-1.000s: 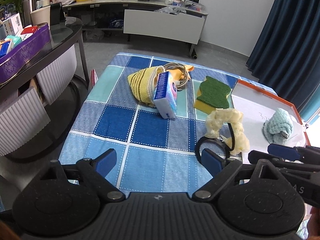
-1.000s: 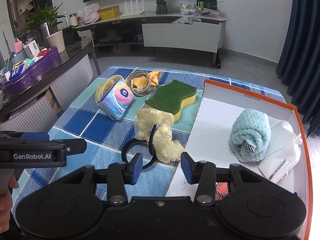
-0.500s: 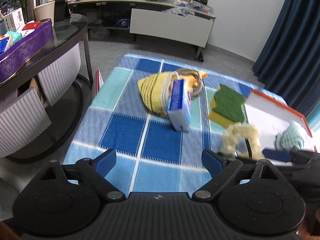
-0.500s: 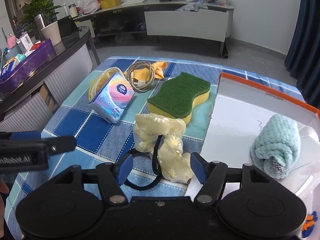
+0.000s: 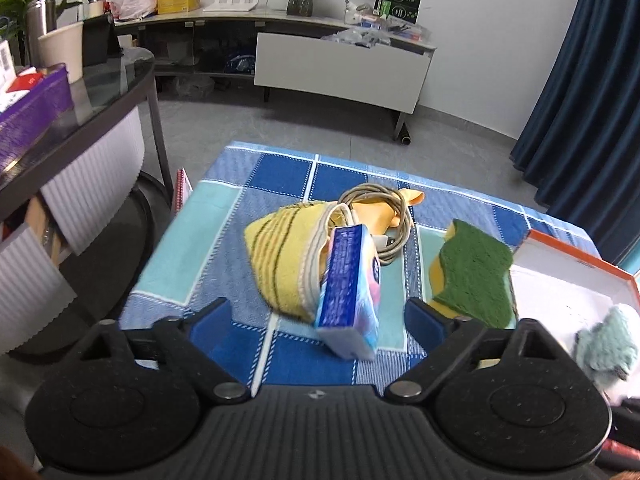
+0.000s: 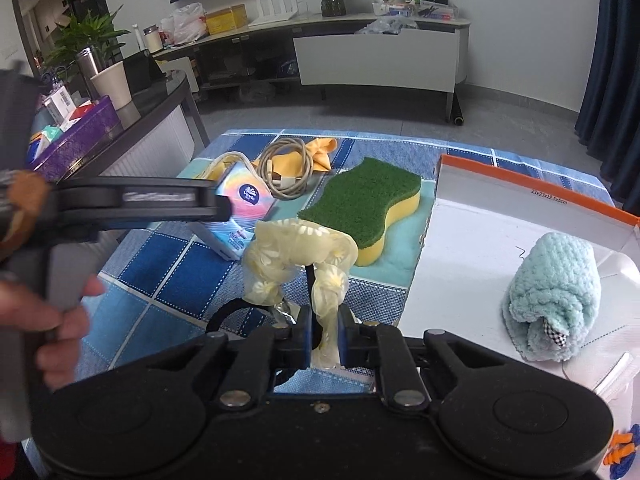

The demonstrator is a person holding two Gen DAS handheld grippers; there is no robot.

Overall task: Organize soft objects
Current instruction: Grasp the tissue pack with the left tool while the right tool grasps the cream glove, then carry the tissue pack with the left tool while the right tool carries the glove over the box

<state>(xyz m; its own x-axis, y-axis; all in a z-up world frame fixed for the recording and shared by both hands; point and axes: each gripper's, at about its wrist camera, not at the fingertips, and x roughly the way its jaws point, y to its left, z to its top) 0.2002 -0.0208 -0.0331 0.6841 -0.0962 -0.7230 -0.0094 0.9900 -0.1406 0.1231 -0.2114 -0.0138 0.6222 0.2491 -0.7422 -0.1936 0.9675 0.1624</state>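
Blue-and-teal checked cloth covers the tabletop, and every place below is given from the green-topped sponge lying on it. Just to the sponge's right sits the orange-rimmed white box, with a rolled pale-teal towel inside it. To the sponge's left a tissue pack leans against a yellow striped cloth; behind those lie a coiled grey cable and an orange cloth. In front of the sponge, touching its near edge, a pale yellow daisy-print scrunchie headband rises off the cloth. The right gripper has its fingers pressed together on the headband's lower end, the black band looping to its left. The left gripper has its fingers spread wide, holding nothing, with the tissue pack lying between them, left of the sponge.
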